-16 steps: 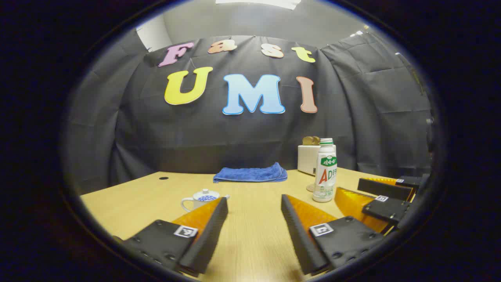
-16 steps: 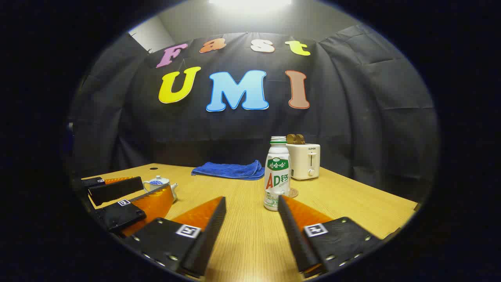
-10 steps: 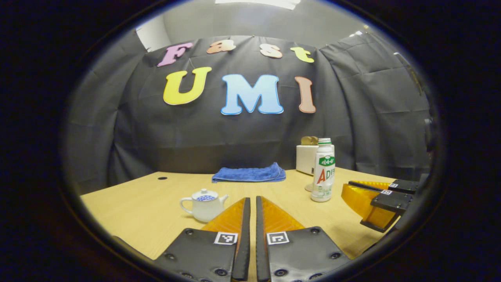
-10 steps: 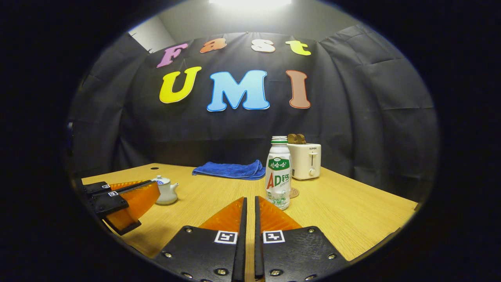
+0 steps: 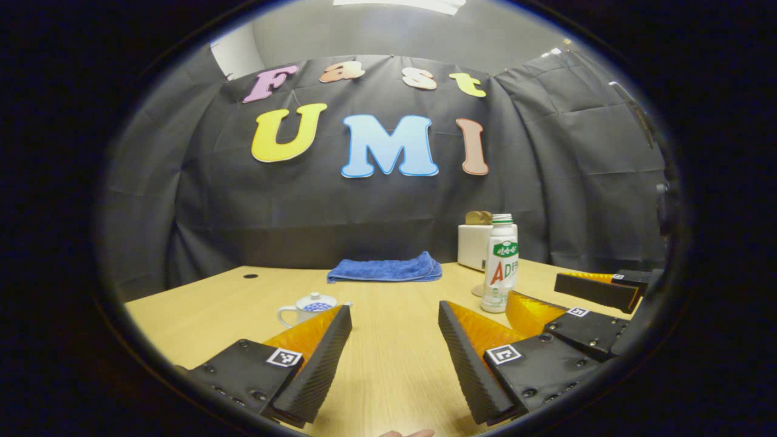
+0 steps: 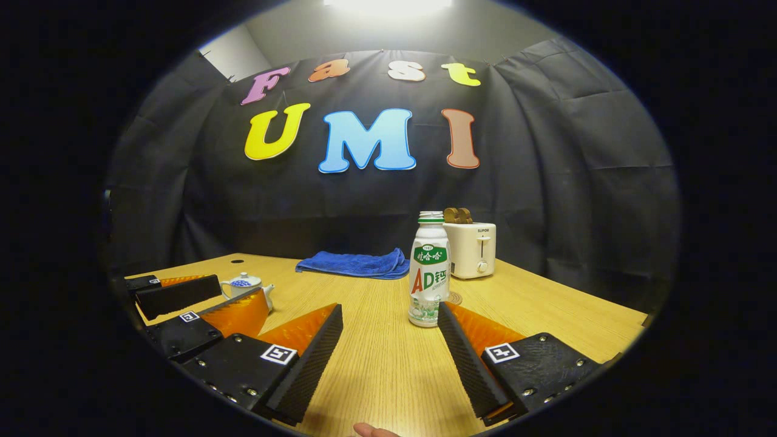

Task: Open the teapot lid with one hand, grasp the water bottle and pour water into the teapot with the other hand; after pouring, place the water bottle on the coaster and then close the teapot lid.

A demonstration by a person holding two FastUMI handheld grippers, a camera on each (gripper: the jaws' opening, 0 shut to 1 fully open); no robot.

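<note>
Hovering low over the wooden table (image 6: 546,315), the right gripper (image 6: 388,340) and left gripper (image 5: 394,337) both gape wide, holding nothing. Nothing done yet, I judge: water bottle (image 6: 430,277) upright just before the coaster (image 6: 455,298); lidded teapot (image 5: 309,308) well left of the bottle.

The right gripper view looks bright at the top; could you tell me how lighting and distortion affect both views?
Right gripper view: a ceiling light glares at the top, yet the bottle and toaster stay sharp. Left gripper view: dimmer, light less blown out; the teapot is readable. Both: fisheye bends the table edges and cloth wall.
</note>
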